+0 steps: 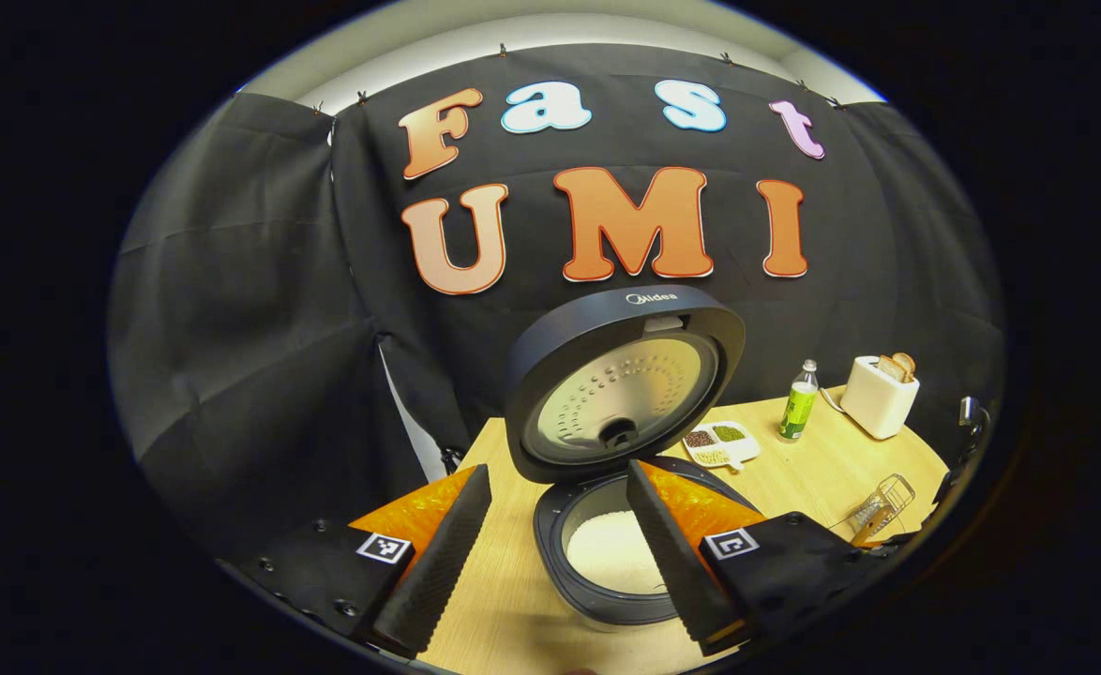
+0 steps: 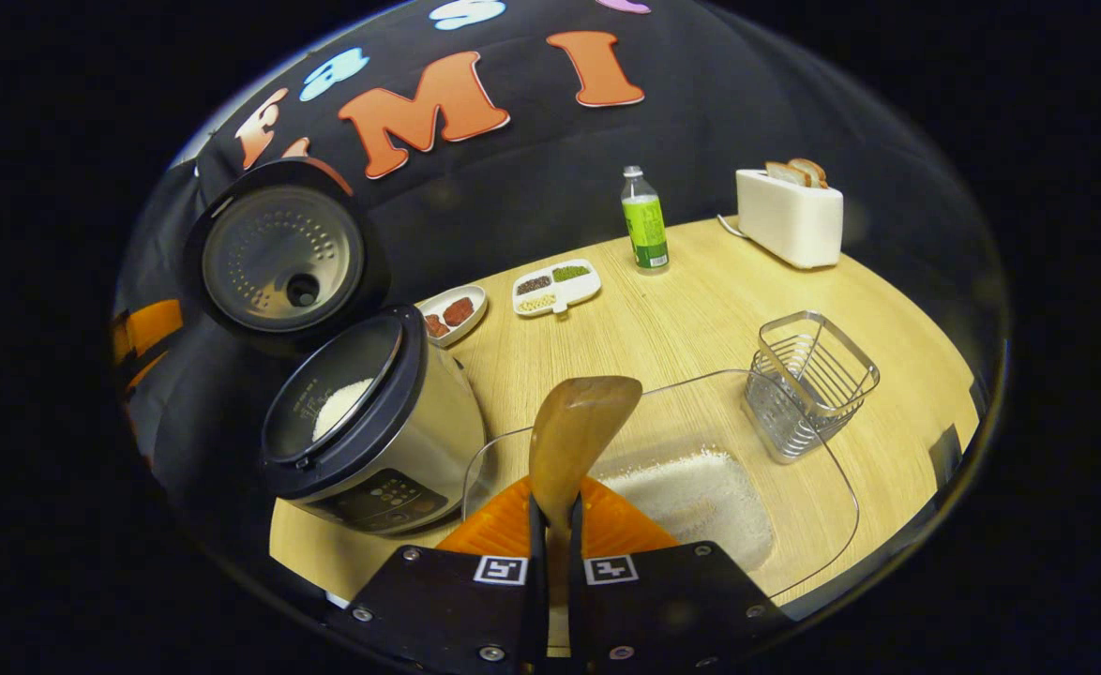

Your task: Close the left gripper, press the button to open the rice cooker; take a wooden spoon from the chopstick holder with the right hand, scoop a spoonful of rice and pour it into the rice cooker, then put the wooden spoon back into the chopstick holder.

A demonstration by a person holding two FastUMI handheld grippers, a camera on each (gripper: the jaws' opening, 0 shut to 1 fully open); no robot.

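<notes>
The rice cooker (image 2: 377, 422) was seen standing on the tabletop (image 2: 701, 319) with its lid (image 2: 280, 255) raised upright behind the pot, the perforated inner plate facing forward. White rice (image 2: 339, 405) was seen lying in the bottom of the pot.

In the left gripper view the left gripper (image 1: 560, 534) was held above and just in front of the open rice cooker (image 1: 611, 553), its two fingers spread well apart with nothing between them; the pot rim was framed between the fingers, and the lid (image 1: 624, 382) stood behind them.

In the right gripper view the right gripper (image 2: 555, 525) was clamped on the handle of the wooden spoon (image 2: 577, 431), the fingers pressed close against it on either side. The spoon bowl was pointed forward and upward, held over the near edge of a clear glass dish (image 2: 822, 450), just beside the rice cooker. A layer of rice (image 2: 701, 497) was seen spread over the bottom of the dish. Whether any rice lay in the spoon bowl could not be told.

The chopstick holder (image 2: 811, 382), a wire basket, was seen standing upright just beside the far right corner of the dish. Farther back on the tabletop a divided tray of beans (image 2: 556, 286), a small dish (image 2: 452, 312), a green bottle (image 2: 644, 223) and a white toaster (image 2: 788, 217) with bread slices in it were seen.
</notes>
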